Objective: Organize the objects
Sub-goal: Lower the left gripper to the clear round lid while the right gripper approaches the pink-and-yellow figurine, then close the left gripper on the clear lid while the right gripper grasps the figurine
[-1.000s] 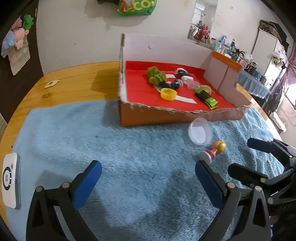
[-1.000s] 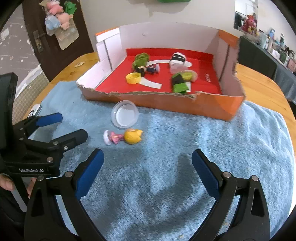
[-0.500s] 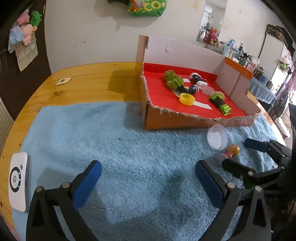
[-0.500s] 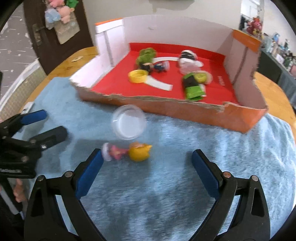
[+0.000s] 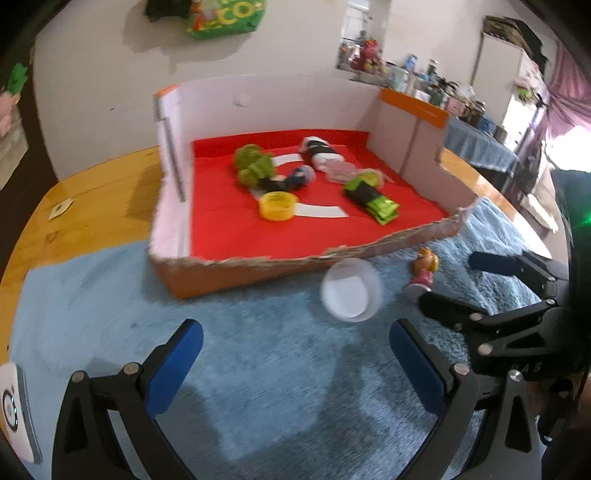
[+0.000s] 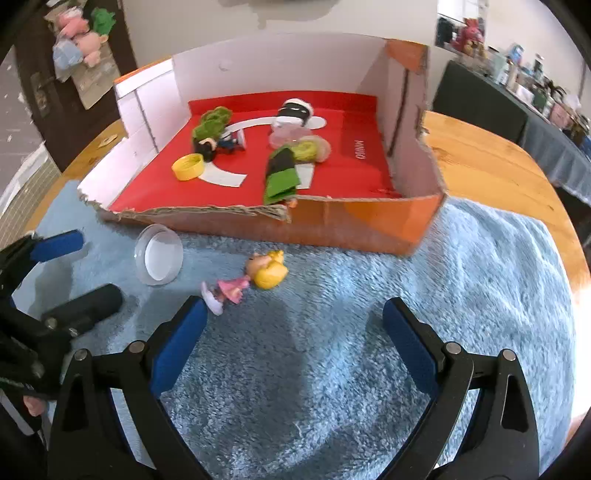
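A round wooden table (image 6: 491,162) carries a shaggy light-blue towel (image 6: 424,295) that covers its near part. On the towel's far edge stands a shallow cardboard box (image 6: 354,225) with a red floor, white inner walls and a torn front rim. Inside it lie a yellow cap (image 6: 188,167), a leafy green toy (image 6: 212,123), a black-and-white piece (image 6: 293,110) and a green-and-black folded piece (image 6: 281,177). Behind the table is a pale wall with a green bag (image 5: 225,16) hung on it, a dark door with plush toys (image 6: 79,35) at the left, and a cluttered counter (image 5: 436,88) at the right. A white device (image 5: 14,406) lies at the towel's near left edge.

On the towel, just in front of the box, rests a clear round lid (image 6: 159,254). Just beside it, to its right, lies a small doll (image 6: 255,277) with yellow hair and a pink dress, on its side, its base toward the right gripper.

The left gripper (image 5: 295,354) hovers low over the towel, its blue-padded fingers (image 5: 177,365) wide apart and empty, the lid just ahead between them. The right gripper (image 6: 295,332) also hangs low, fingers (image 6: 177,343) spread and holding nothing; the doll's base sits just beside its left fingertip, and I cannot tell whether they touch.
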### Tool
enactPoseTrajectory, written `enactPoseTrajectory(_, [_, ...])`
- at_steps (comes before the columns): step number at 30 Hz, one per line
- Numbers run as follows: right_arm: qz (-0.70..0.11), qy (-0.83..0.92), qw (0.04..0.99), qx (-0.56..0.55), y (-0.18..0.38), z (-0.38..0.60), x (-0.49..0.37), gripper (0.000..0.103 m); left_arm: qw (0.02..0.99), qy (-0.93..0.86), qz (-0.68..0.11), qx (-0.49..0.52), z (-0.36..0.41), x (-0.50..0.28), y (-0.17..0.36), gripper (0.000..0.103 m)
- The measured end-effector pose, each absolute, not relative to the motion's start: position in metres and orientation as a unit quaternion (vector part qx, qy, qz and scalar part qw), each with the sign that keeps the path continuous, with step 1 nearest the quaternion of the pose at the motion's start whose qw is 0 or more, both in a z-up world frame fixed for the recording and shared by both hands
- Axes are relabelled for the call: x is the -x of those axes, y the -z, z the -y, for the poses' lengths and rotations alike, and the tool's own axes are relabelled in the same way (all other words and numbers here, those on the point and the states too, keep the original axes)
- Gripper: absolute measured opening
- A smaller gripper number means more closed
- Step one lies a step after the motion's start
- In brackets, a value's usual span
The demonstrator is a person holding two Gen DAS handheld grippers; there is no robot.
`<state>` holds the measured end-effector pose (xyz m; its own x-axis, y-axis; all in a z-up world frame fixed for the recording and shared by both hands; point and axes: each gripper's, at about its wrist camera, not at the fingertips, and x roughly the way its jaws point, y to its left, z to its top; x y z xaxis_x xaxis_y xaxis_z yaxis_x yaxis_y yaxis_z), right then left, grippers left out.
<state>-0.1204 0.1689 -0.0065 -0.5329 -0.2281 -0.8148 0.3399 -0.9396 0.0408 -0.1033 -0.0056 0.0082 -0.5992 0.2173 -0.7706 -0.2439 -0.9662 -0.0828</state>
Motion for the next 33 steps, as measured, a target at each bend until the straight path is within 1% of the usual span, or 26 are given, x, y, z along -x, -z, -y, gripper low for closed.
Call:
enactPoseTrajectory(4, [-0.081,0.871,0.173,-0.453,0.007,-0.163,0.125,0.097,0.145,-0.888,-0.031,0.435,-0.006,0.109,-0.005,0.099])
enactPoseTrajectory(7, [-0.089,0.870,0.177,-0.451,0.007,-0.164,0.130,0.097,0.153,-0.886,-0.035,0.436,-0.010,0.113,-0.005,0.098])
enactPoseTrajectory(10, [-0.090,0.868,0.187,-0.450,0.007,-0.166,0.134,0.095,0.158,-0.885,-0.040,0.436,-0.013,0.117,-0.005,0.092])
enactPoseTrajectory(12, [-0.093,0.866,0.199,-0.449,0.007,-0.166,0.136,0.087,0.163,-0.883,-0.046,0.437,-0.015,0.119,-0.004,0.090])
enactPoseTrajectory(14, [-0.098,0.863,0.210,-0.450,0.008,-0.164,0.136,0.084,0.165,-0.882,-0.057,0.438,-0.018,0.120,-0.002,0.085])
enactPoseTrajectory(17, [-0.108,0.862,0.217,-0.445,0.009,-0.160,0.136,0.076,0.166,-0.880,-0.066,0.439,-0.020,0.122,0.000,0.083])
enactPoseTrajectory(19, [-0.111,0.862,0.220,-0.443,0.009,-0.158,0.138,0.073,0.166,-0.880,-0.063,0.441,-0.019,0.124,0.002,0.082])
enactPoseTrajectory(22, [-0.108,0.861,0.226,-0.442,0.009,-0.157,0.139,0.071,0.161,-0.881,-0.075,0.439,-0.021,0.123,0.004,0.077])
enactPoseTrajectory(23, [-0.110,0.861,0.228,-0.442,0.009,-0.156,0.138,0.066,0.160,-0.881,-0.078,0.437,-0.022,0.123,0.004,0.075])
enactPoseTrajectory(24, [-0.112,0.861,0.231,-0.439,0.008,-0.156,0.138,0.057,0.161,-0.882,-0.079,0.435,-0.022,0.123,0.004,0.074])
enactPoseTrajectory(26, [-0.105,0.862,0.233,-0.438,0.007,-0.157,0.137,0.050,0.162,-0.883,-0.075,0.433,-0.022,0.123,0.003,0.063])
enactPoseTrajectory(27, [-0.100,0.862,0.234,-0.439,0.007,-0.158,0.138,0.049,0.161,-0.884,-0.072,0.433,-0.021,0.123,0.002,0.061])
enactPoseTrajectory(28, [-0.093,0.861,0.236,-0.440,0.006,-0.160,0.138,0.048,0.163,-0.884,-0.068,0.432,-0.021,0.123,0.001,0.055])
enactPoseTrajectory(29, [-0.087,0.862,0.236,-0.440,0.006,-0.161,0.138,0.047,0.167,-0.884,-0.065,0.431,-0.021,0.123,0.000,0.045])
enactPoseTrajectory(30, [-0.083,0.862,0.236,-0.441,0.005,-0.163,0.138,0.046,0.171,-0.884,-0.063,0.430,-0.021,0.121,0.000,0.042])
enactPoseTrajectory(33, [-0.073,0.863,0.235,-0.442,0.003,-0.166,0.136,0.046,0.171,-0.885,-0.066,0.428,-0.023,0.118,-0.001,0.043])
